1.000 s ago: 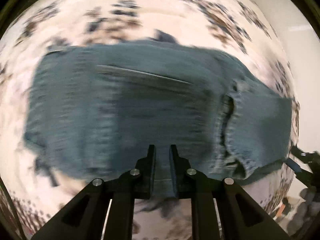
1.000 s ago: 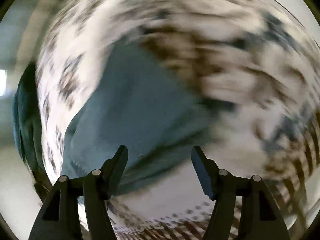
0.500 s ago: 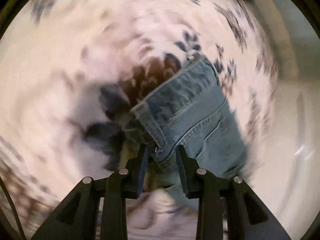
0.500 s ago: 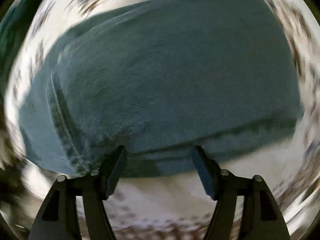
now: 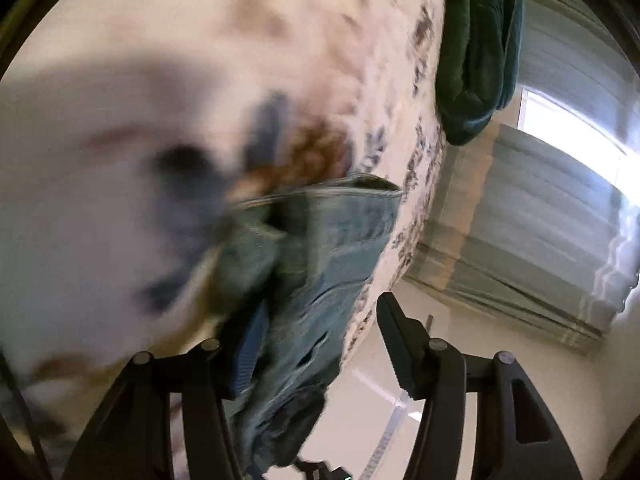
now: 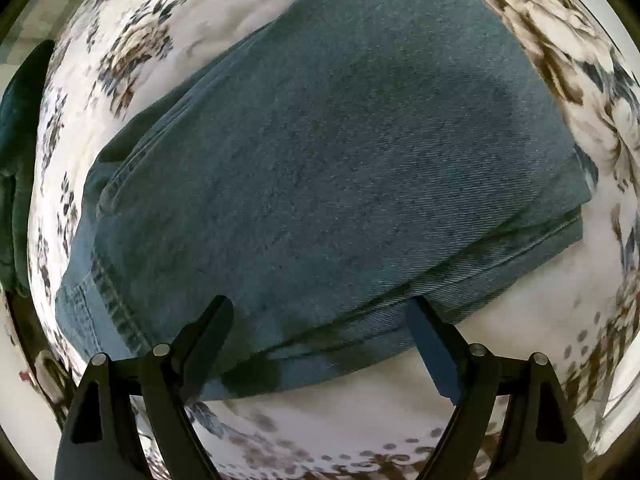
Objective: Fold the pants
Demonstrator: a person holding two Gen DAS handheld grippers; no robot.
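Left view, item one: floral bedspread (image 5: 120,60), pale with brown and blue blooms, badly blurred across the left and centre.

Item two: my left hand-held gripper (image 5: 320,320), jaws opening. A bunched end of the denim pants (image 5: 344,240) hangs between them, close against the left pad; the right finger stands clear of the cloth. Whether the left pad presses on it, I cannot tell through the blur.

Item three: dark green folded cloth (image 5: 476,40) at the bed's far edge, upper right. Beyond it, grey-blue curtains (image 5: 540,220) with bright window light at the right rim, and a pale floor (image 5: 372,400) below.

Right view, item one: the same green cloth (image 6: 16,160) at the far left rim.

Item two: the pants (image 6: 320,140), lying flat on the bedspread (image 6: 560,320) in stacked layers, hemmed edges to the lower left, folded edges stepped along the near side.

Item three: my right hand-held gripper (image 6: 320,312), jaws spread wide, pointing down over the near edge of the stack, nothing gripped.
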